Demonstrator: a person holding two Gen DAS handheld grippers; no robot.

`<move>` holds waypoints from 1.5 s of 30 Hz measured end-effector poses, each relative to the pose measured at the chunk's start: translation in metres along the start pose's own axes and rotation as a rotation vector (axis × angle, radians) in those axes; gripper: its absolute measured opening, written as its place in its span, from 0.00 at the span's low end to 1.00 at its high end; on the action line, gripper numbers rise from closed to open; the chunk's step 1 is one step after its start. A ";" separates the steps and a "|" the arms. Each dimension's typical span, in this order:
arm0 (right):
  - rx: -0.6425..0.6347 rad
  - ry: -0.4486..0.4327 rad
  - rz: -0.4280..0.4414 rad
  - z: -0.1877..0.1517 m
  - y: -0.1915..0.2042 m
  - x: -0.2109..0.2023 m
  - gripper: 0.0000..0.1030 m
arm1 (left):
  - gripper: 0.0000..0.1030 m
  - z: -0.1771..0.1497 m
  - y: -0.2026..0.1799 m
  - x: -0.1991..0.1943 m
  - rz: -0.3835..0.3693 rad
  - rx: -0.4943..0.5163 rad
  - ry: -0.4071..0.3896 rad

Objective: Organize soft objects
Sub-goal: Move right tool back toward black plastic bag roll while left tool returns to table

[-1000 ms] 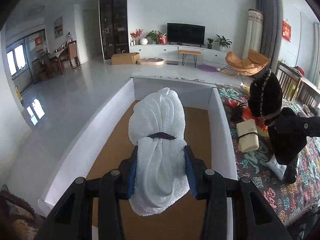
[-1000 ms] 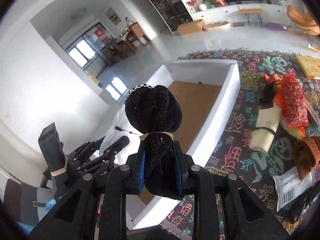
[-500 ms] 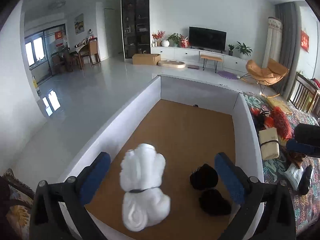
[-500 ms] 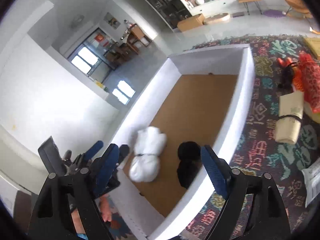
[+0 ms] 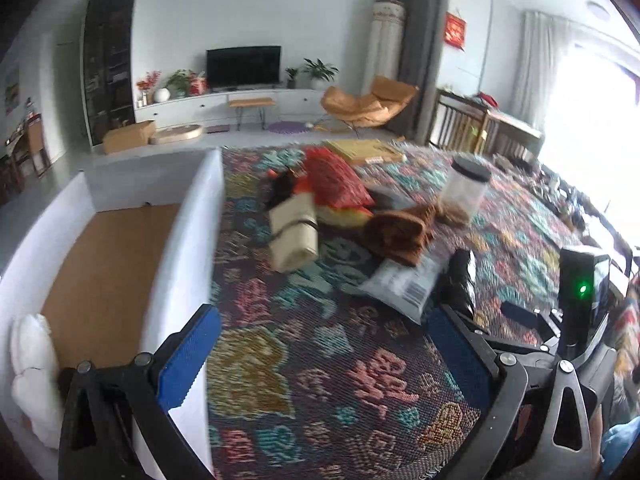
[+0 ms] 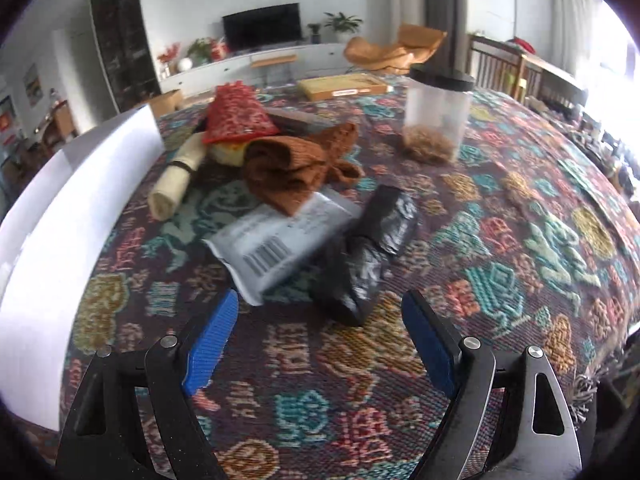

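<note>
The white bundle lay in the white box at far left, released half a second earlier. The left tool had swung away, spread wide and empty. Rightward, the cream roll and brown cloth waited on the patterned desk. The right tool, gaping empty, faced the black bundle, likely next.

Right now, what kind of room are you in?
Most likely a home living room: a black flat-screen television stands on a long white cabinet, a tan butterfly lounge chair sits nearby, and a colourful patterned woven rug covers the surface in front.
</note>
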State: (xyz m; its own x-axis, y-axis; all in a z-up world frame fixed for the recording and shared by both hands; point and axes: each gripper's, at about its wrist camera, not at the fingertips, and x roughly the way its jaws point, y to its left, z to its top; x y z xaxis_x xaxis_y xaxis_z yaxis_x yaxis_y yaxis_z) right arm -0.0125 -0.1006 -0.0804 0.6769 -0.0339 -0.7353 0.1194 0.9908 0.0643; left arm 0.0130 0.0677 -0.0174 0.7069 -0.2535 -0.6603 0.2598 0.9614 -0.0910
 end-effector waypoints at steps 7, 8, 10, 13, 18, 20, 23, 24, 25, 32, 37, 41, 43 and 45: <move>0.155 0.126 -0.023 -0.003 -0.037 0.028 0.83 | 1.00 -0.033 -0.015 0.081 0.075 0.021 0.123; 0.159 0.154 -0.026 -0.007 -0.040 0.035 0.83 | 1.00 -0.033 -0.014 0.084 0.081 0.027 0.116; 0.127 0.154 -0.051 -0.005 -0.035 0.037 0.84 | 1.00 -0.031 -0.016 0.094 0.101 0.051 0.115; 0.070 0.176 -0.082 -0.005 -0.027 0.041 0.87 | 1.00 -0.032 -0.012 0.110 0.114 0.060 0.152; 0.066 0.183 -0.073 -0.003 -0.025 0.043 0.92 | 1.00 -0.033 0.001 0.128 0.095 -0.007 0.216; 0.061 0.186 -0.077 -0.002 -0.023 0.044 0.94 | 1.00 -0.033 0.000 0.128 0.101 0.005 0.218; 0.049 0.191 -0.090 -0.002 -0.022 0.046 0.95 | 1.00 -0.035 -0.001 0.127 0.104 0.006 0.216; 0.050 0.192 -0.089 -0.003 -0.021 0.046 0.95 | 1.00 -0.034 -0.001 0.127 0.105 0.006 0.216; 0.048 0.192 -0.090 -0.003 -0.021 0.046 0.95 | 1.00 -0.034 0.000 0.127 0.105 0.006 0.216; 0.050 0.192 -0.089 -0.003 -0.017 0.044 0.95 | 1.00 -0.034 0.000 0.126 0.107 0.006 0.216; 0.051 0.192 -0.089 -0.003 -0.017 0.044 0.95 | 1.00 -0.034 0.000 0.126 0.106 0.006 0.216; 0.051 0.192 -0.089 -0.003 -0.017 0.044 0.95 | 1.00 -0.034 -0.001 0.127 0.107 0.006 0.216; 0.051 0.192 -0.089 -0.003 -0.017 0.044 0.95 | 1.00 -0.034 -0.001 0.127 0.107 0.006 0.216; 0.051 0.192 -0.089 -0.003 -0.017 0.044 0.95 | 1.00 -0.034 -0.001 0.127 0.107 0.006 0.216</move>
State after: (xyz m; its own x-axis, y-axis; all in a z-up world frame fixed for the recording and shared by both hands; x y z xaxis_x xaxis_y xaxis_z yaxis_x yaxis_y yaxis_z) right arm 0.0131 -0.1188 -0.1158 0.5115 -0.0906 -0.8545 0.2125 0.9769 0.0236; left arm 0.0795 0.0380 -0.1265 0.5739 -0.1212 -0.8099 0.1953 0.9807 -0.0083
